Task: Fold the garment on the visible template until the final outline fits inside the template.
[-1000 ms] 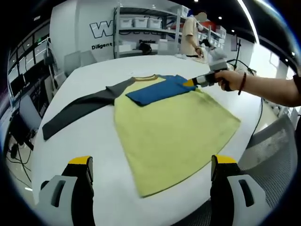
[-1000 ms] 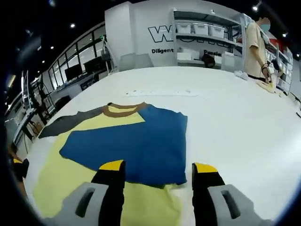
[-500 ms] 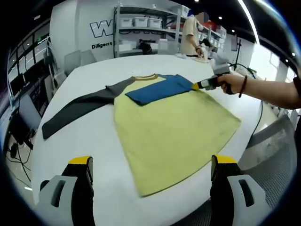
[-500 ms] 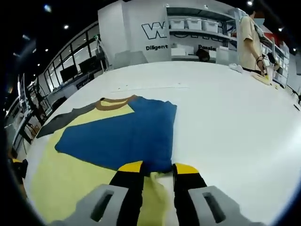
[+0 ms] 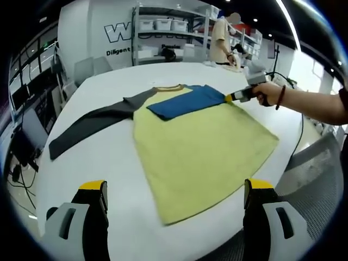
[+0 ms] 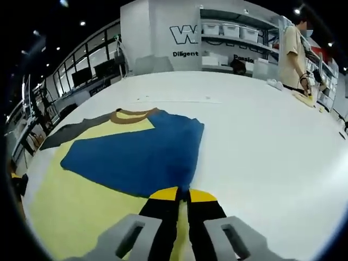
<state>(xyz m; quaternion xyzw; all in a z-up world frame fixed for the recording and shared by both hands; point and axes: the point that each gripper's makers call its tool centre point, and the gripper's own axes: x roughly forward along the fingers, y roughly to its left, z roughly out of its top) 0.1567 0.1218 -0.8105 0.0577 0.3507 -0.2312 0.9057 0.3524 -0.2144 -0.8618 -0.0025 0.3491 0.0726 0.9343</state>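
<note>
Shirt [image 5: 201,144] lies flat on the white table [image 5: 109,163], yellow body spread toward the near edge, brown collar [image 5: 169,87] at the far end. Grey sleeve [image 5: 89,125] extends straight out to the left in the left gripper view, flat on the table. Blue sleeve [image 6: 136,157] is folded inward across the upper chest, lying on top of the yellow body just below the collar. Right tool [image 6: 183,194]: yellow-tipped jaws brought together, pinching the shirt at the near corner of the blue sleeve where it meets the yellow fabric. Seen from the left gripper view, the same tool [image 5: 232,97] sits at the right edge of the shirt by the blue sleeve, held by a hand [image 5: 266,92] with a dark wristband. Left tool [image 5: 174,190]: jaws wide apart, above the near table edge, short of the shirt hem, touching nothing. A faint thin line [image 6: 179,100] runs across the table beyond the collar; cannot tell whether it is the template. Background: shelving [image 5: 168,32] with white bins, a person [image 6: 296,51] standing at the far side of the table, grey chairs [image 5: 92,68] along the far edge.
</note>
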